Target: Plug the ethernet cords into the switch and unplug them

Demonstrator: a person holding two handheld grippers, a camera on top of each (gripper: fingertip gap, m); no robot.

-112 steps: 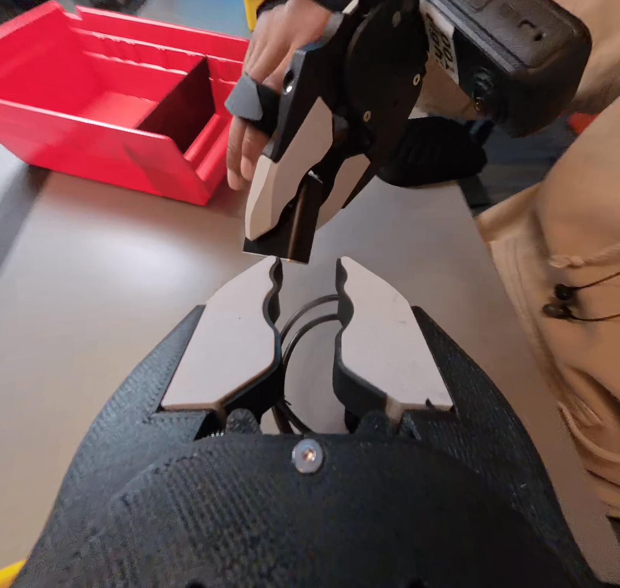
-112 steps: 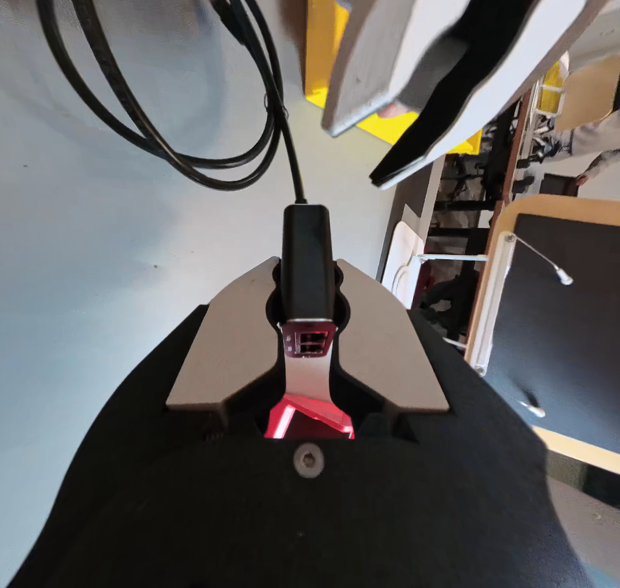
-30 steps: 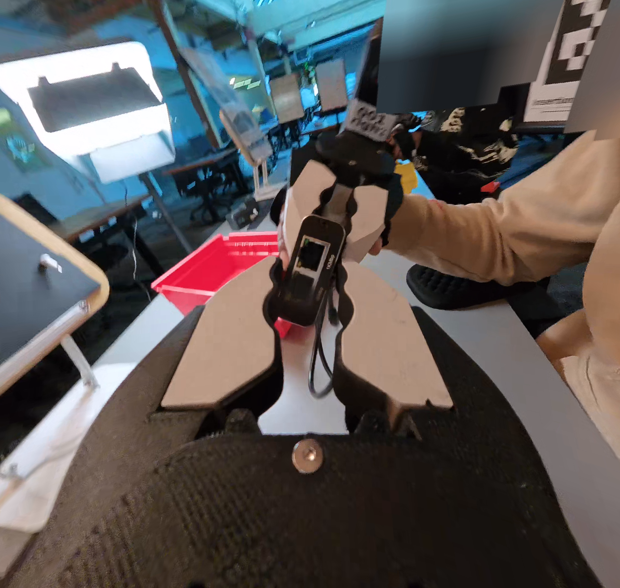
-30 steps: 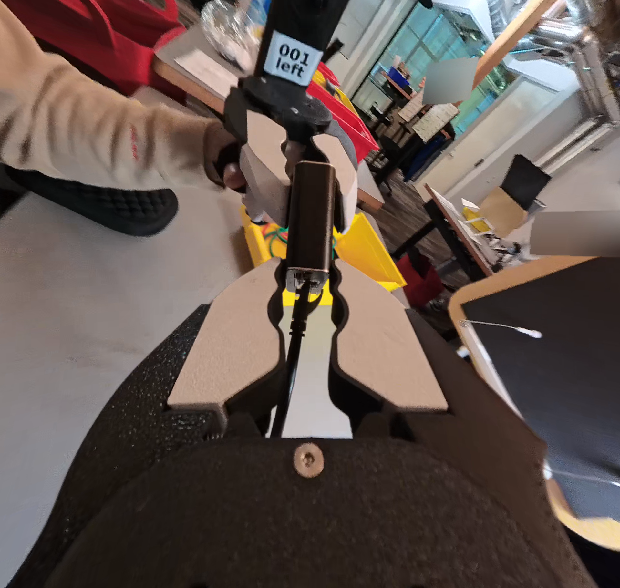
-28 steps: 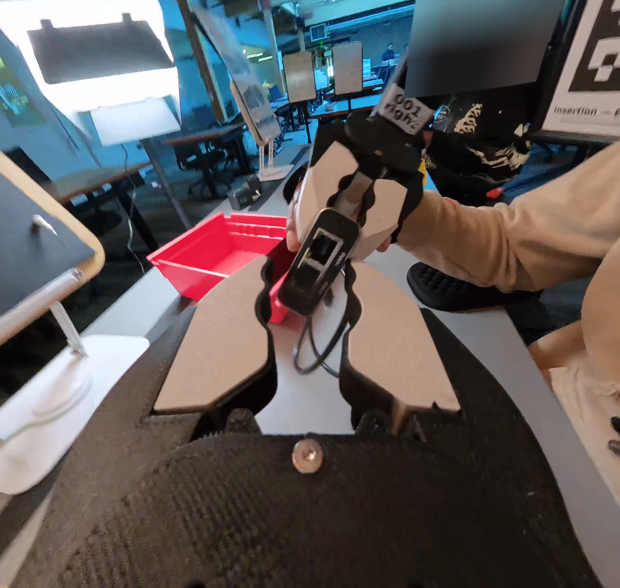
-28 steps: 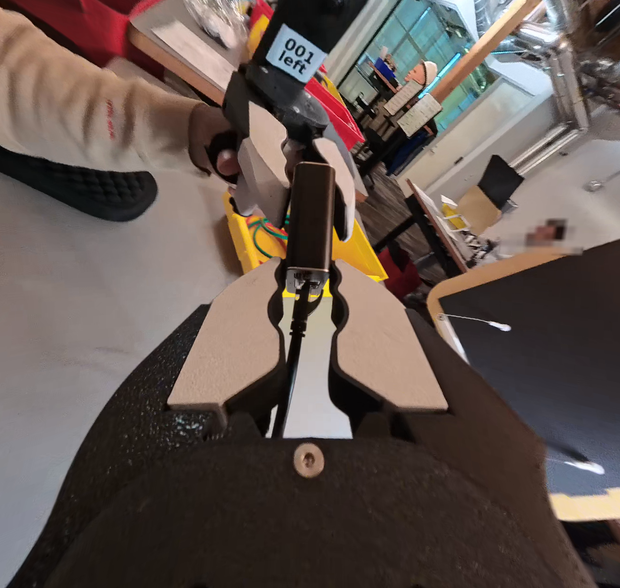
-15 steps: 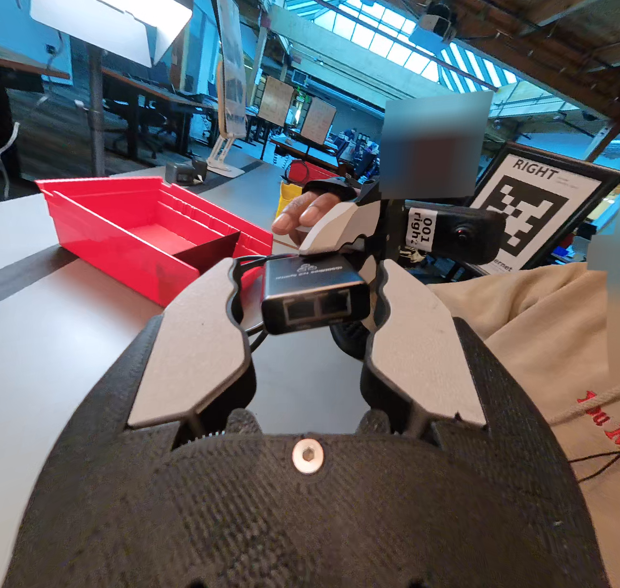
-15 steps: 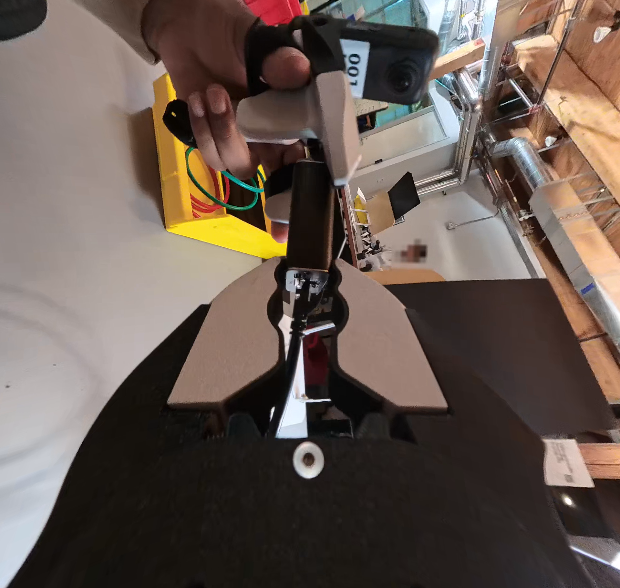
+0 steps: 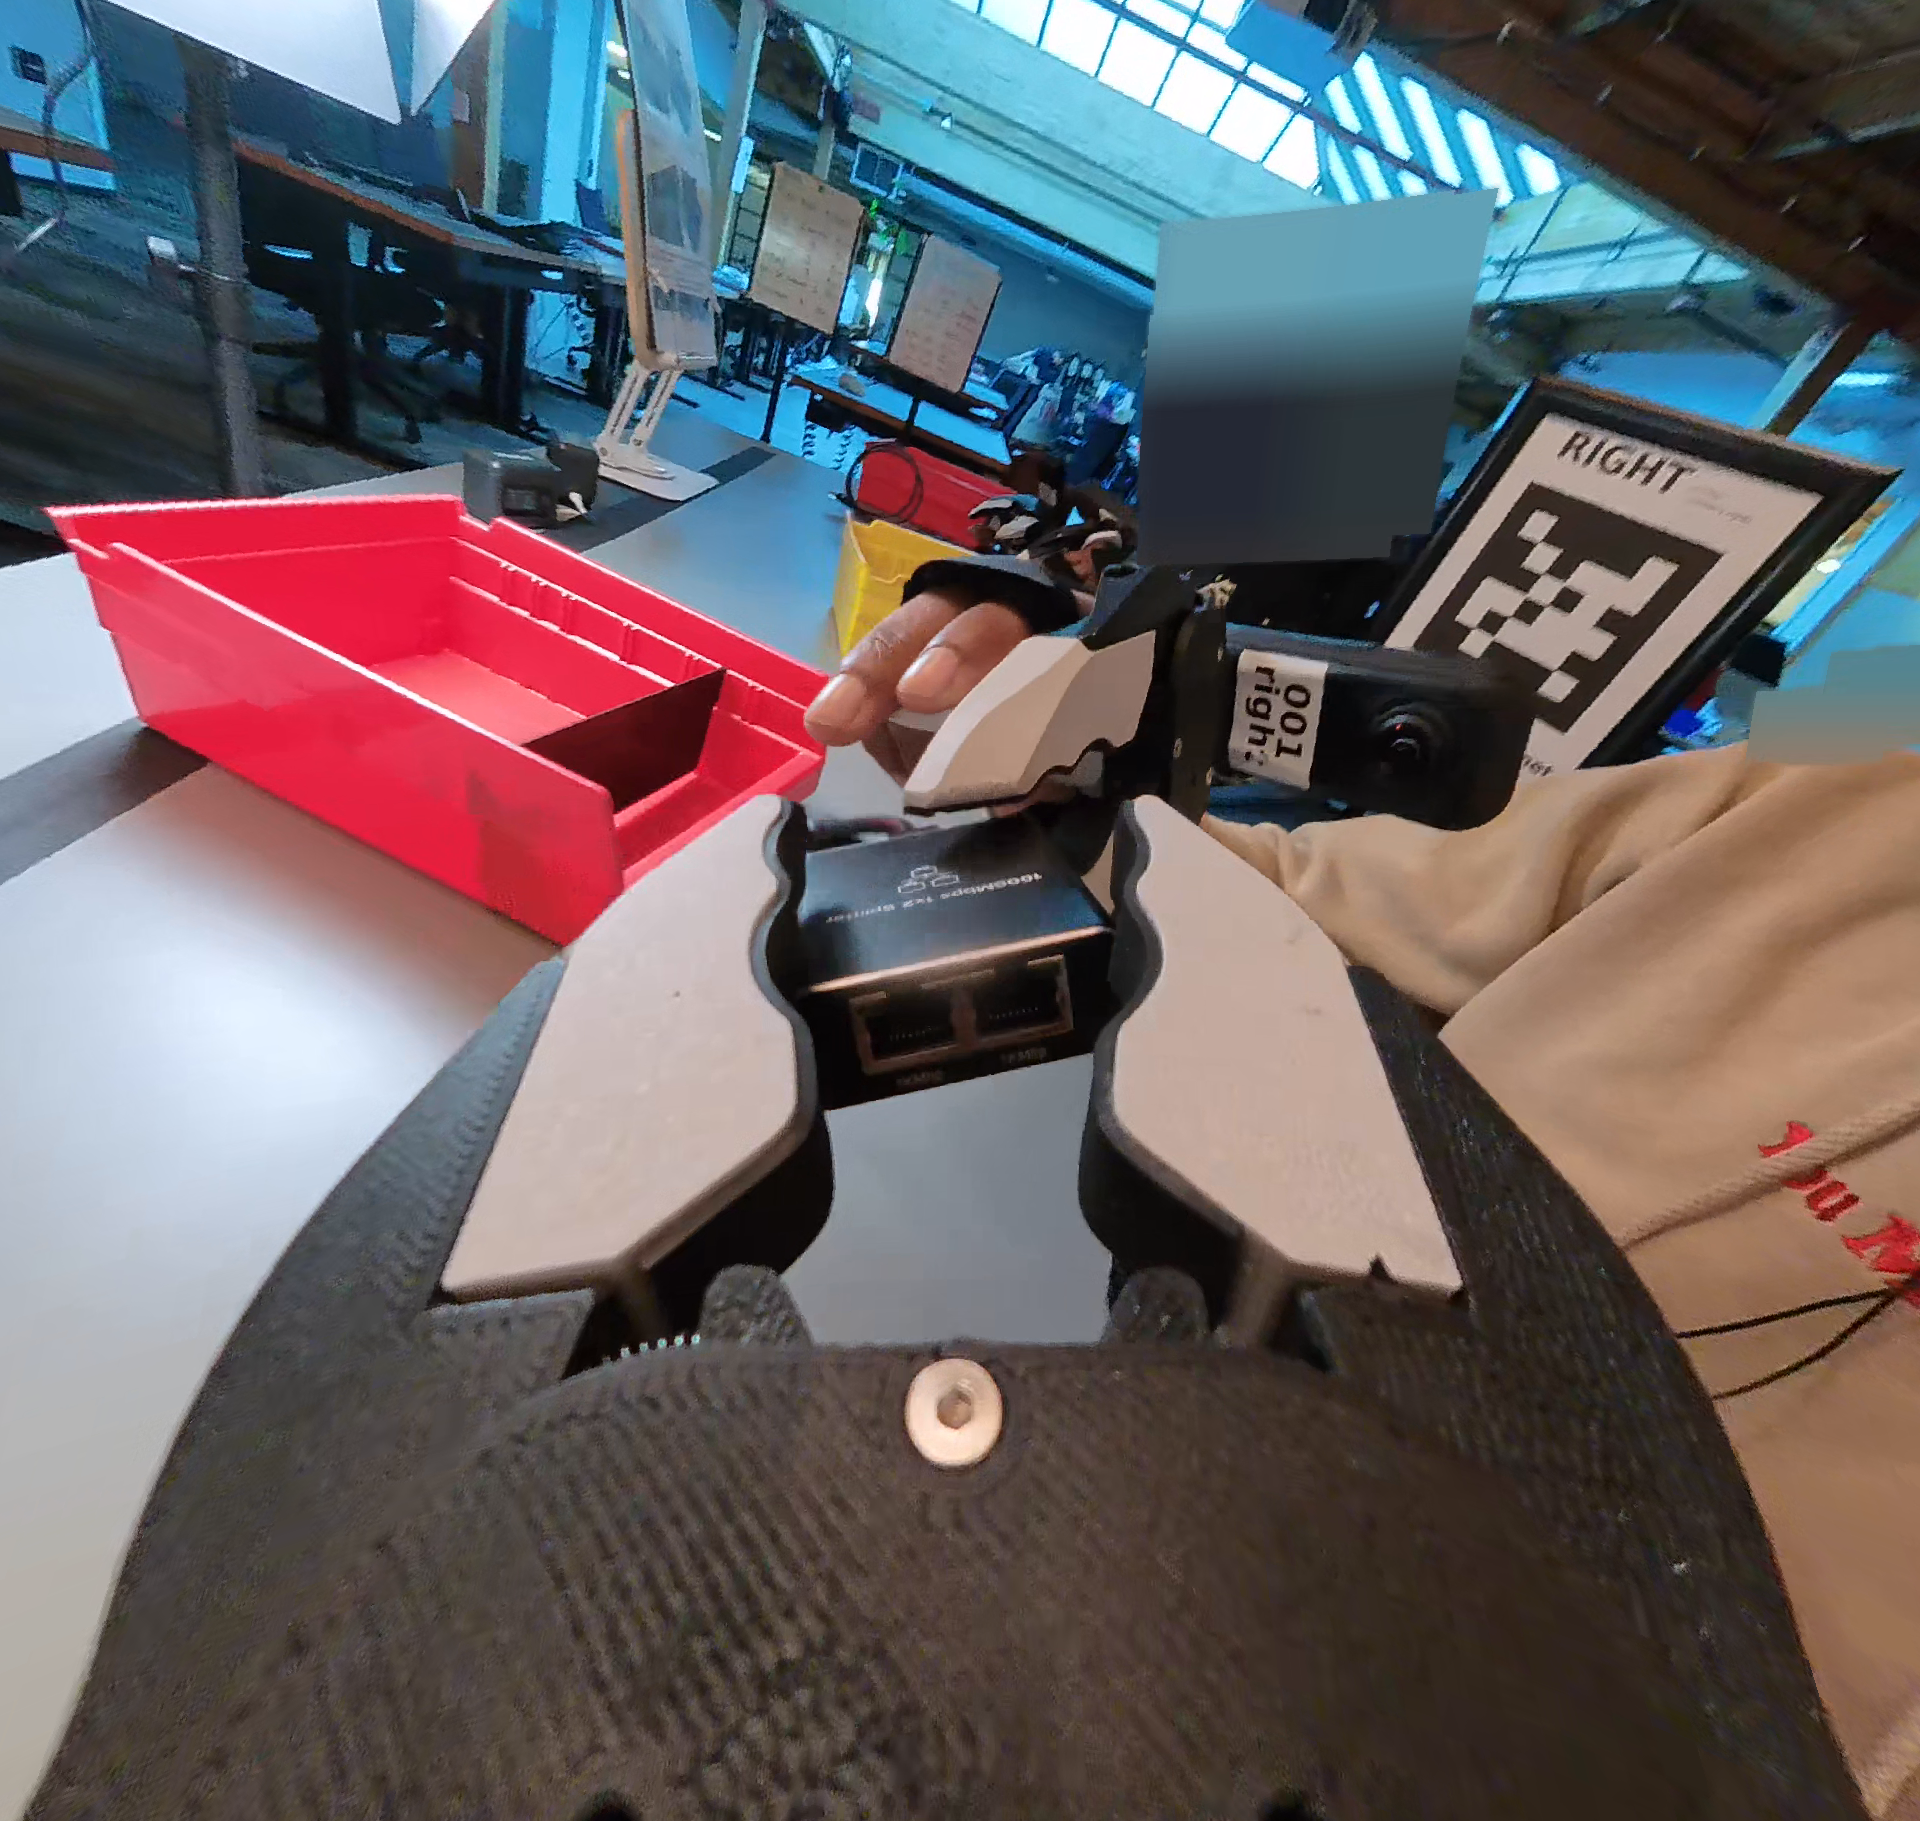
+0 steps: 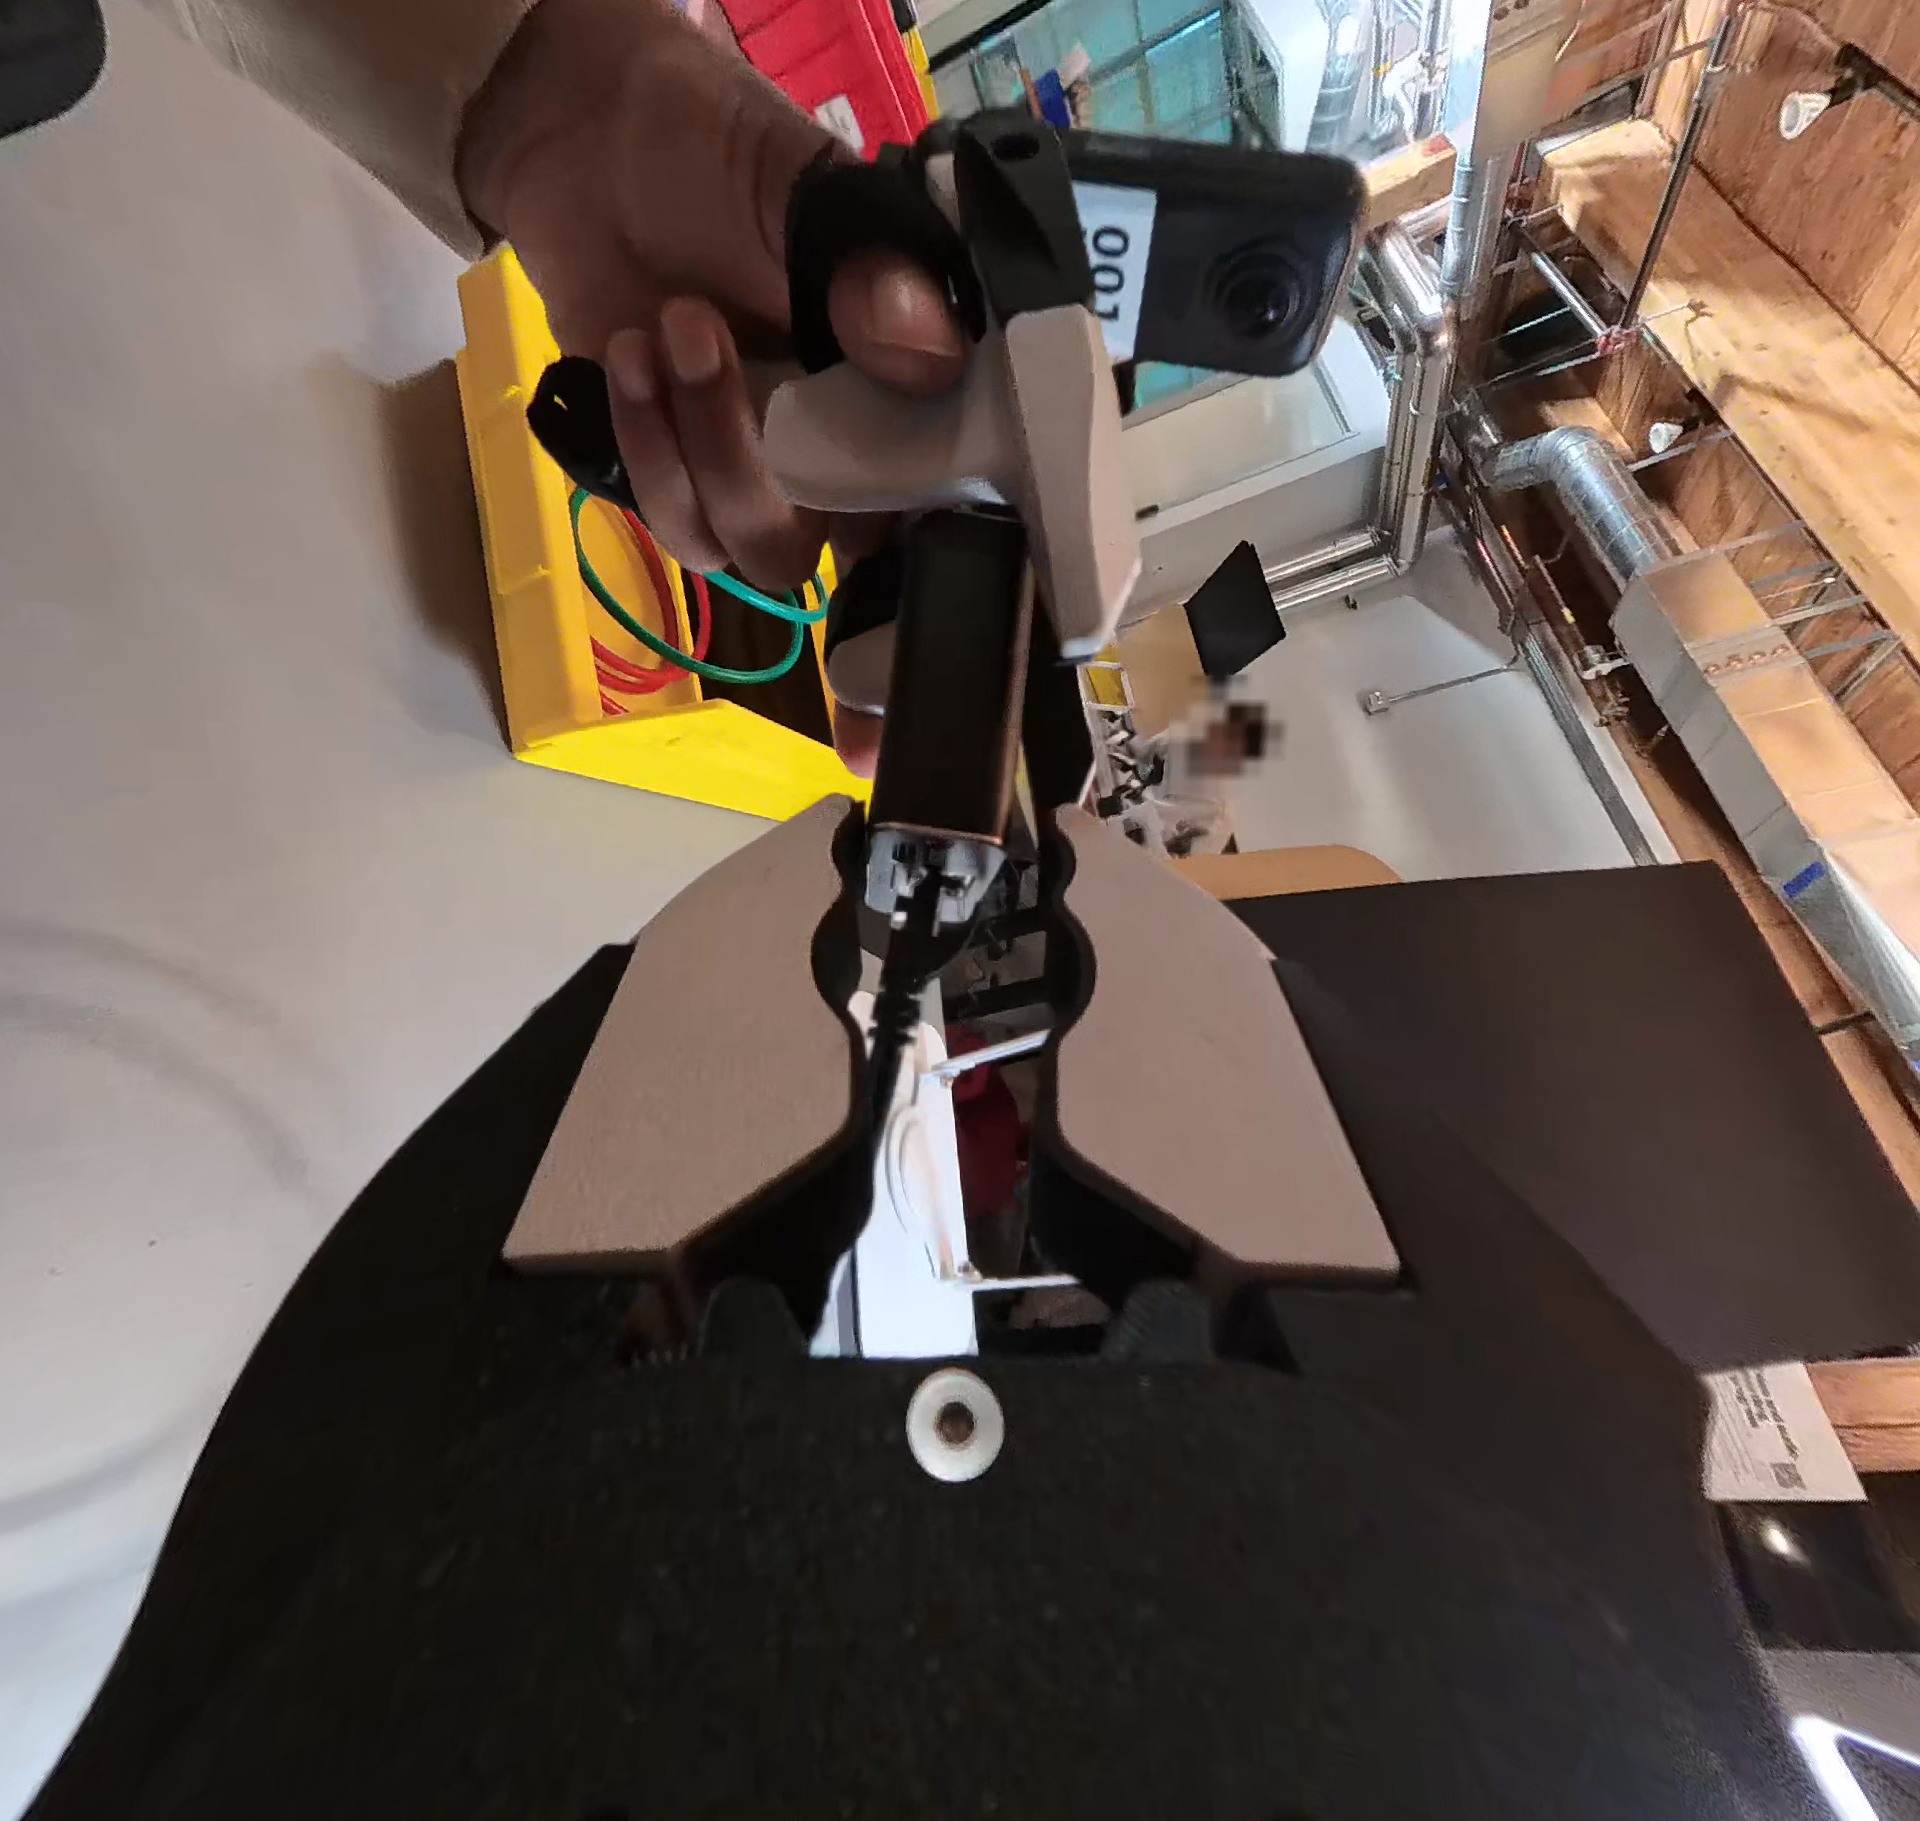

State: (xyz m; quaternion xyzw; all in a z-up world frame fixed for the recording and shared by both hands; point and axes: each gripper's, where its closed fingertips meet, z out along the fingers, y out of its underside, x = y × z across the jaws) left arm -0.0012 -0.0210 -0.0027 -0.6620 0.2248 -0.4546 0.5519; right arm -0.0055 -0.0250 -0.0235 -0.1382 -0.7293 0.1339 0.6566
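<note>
Switch [image 9: 948,950]: small black box, prob light, stiff, smooth-sided, so could slip. It sits betw tips of left hand-held gripper [image 9: 948,924], pinched by side walls, ports facing its cam. Right hand-held gripper [image 10: 951,898] spread round cable end, not squeezing. Best hold: flat sides, ports clear.

A red bin [image 9: 416,691] with a black divider [image 9: 634,743] is seen on the grey table [image 9: 208,1044]. A yellow bin [image 10: 520,566] is set on the same table, and a framed sign [image 9: 1600,597] with a checkered pattern is propped behind a beige sleeve [image 9: 1610,888].
</note>
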